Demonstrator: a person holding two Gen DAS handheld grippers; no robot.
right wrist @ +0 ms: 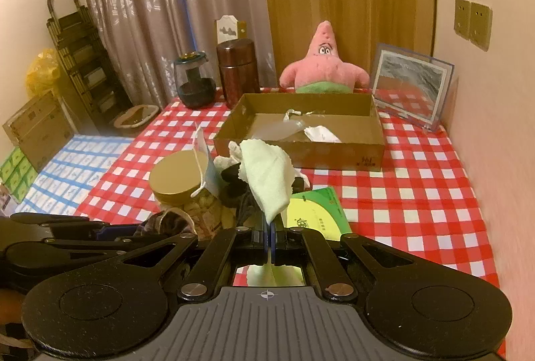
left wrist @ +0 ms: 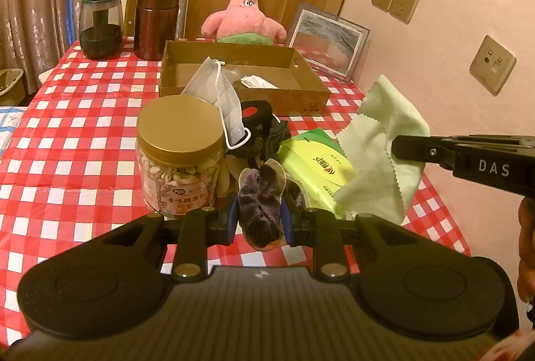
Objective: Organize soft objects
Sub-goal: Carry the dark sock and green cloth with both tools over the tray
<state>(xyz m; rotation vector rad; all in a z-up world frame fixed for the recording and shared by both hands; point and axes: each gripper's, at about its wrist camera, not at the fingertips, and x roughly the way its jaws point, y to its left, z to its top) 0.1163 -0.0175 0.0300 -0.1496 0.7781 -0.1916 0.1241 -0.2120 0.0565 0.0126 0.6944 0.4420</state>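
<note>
My left gripper (left wrist: pixel 259 220) is shut on a purple velvet scrunchie (left wrist: pixel 260 203) and holds it above the table's near side. My right gripper (right wrist: pixel 271 240) is shut on a pale green cloth (right wrist: pixel 267 180), which hangs lifted; the cloth also shows in the left wrist view (left wrist: pixel 381 160). A brown cardboard tray (left wrist: pixel 307 93) stands beyond, holding a white crumpled tissue (right wrist: pixel 321 133). A grey face mask (left wrist: pixel 220 93) lies over a pile of dark items (left wrist: pixel 264 130) in front of the tray. A pink star plush (right wrist: pixel 326 60) sits behind the tray.
A gold-lidded nut jar (left wrist: pixel 180 153) stands left of the pile, a green tissue pack (left wrist: pixel 314 167) to its right. A dark glass jar (left wrist: pixel 100 26), a brown canister (left wrist: pixel 157 19) and a picture frame (left wrist: pixel 329 41) stand at the back. The wall is close on the right.
</note>
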